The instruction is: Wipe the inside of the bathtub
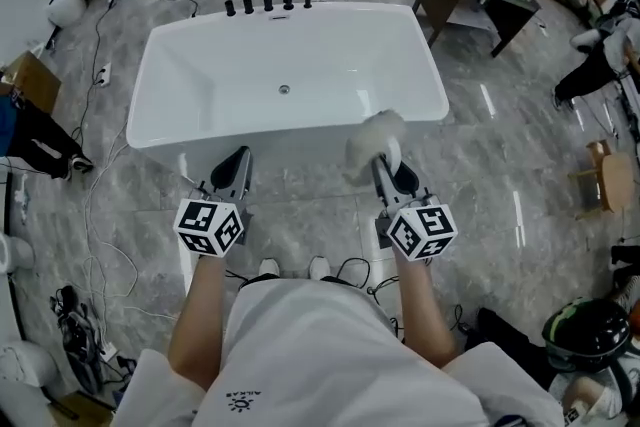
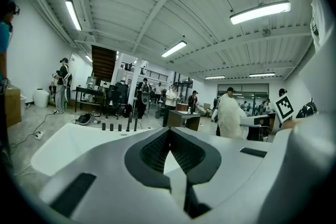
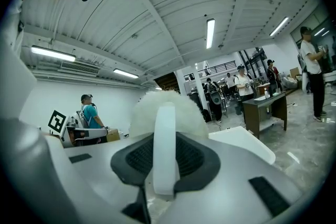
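bathtub [image 1: 215,80] lies just ahead of right gripper [image 1: 384,161] clamping fluffy duster [image 1: 376,134].

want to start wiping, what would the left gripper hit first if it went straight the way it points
Most likely the bathtub: the left gripper, jaws shut on nothing, points at its near rim. Its own view looks over that rim, so it may pass just above it; height is unclear.

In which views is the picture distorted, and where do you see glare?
Both gripper views: strong fisheye, black corners. Left gripper view: ceiling lamp blown out. Head view: glare streaks on the floor right of the bathtub.
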